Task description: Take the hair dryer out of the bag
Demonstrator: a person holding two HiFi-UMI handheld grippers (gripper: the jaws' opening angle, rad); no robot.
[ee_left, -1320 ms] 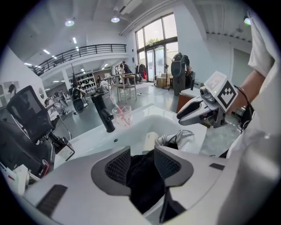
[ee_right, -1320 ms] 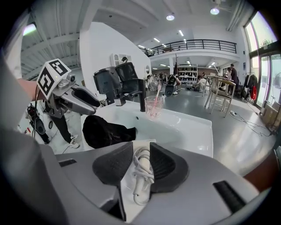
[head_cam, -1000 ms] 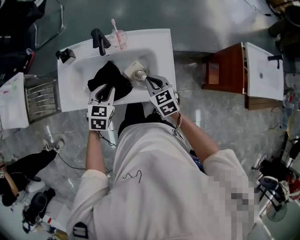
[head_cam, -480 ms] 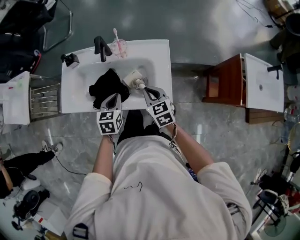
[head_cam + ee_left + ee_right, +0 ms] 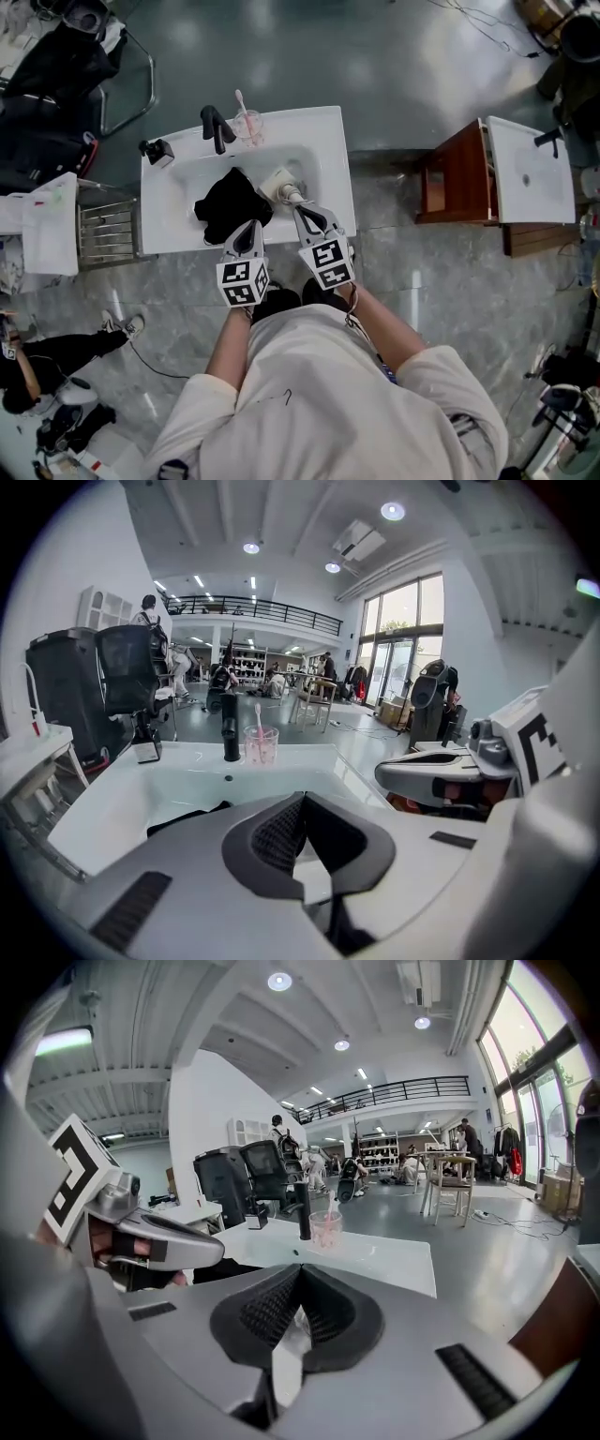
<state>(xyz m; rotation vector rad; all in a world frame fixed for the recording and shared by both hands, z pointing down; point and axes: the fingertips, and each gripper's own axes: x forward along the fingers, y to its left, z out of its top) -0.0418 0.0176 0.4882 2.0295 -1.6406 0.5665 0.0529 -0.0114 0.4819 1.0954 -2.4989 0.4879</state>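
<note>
Checking jaws first: left gripper (image 5: 300,803) and right gripper (image 5: 298,1277) are each pinched fully together, nothing visible between them, tips over the near rim of the sink (image 5: 173,234). Hair dryer (image 5: 278,183) lies in the basin just ahead of the right gripper, touching the right side of the black bag (image 5: 230,202) and seemingly out of it; probably rigid, smooth, fairly hefty plastic, so grab the handle or barrel, while the bag is limp cloth. No brand or label readable.

Was open studio hall: mezzanine rail (image 5: 262,607) far ahead of left claw (image 5: 302,799), tall windows (image 5: 403,621) to its right, office chair (image 5: 127,667) to its left, cables (image 5: 511,1221) on grey floor (image 5: 422,272), freestanding basin (image 5: 103,803) below.
</note>
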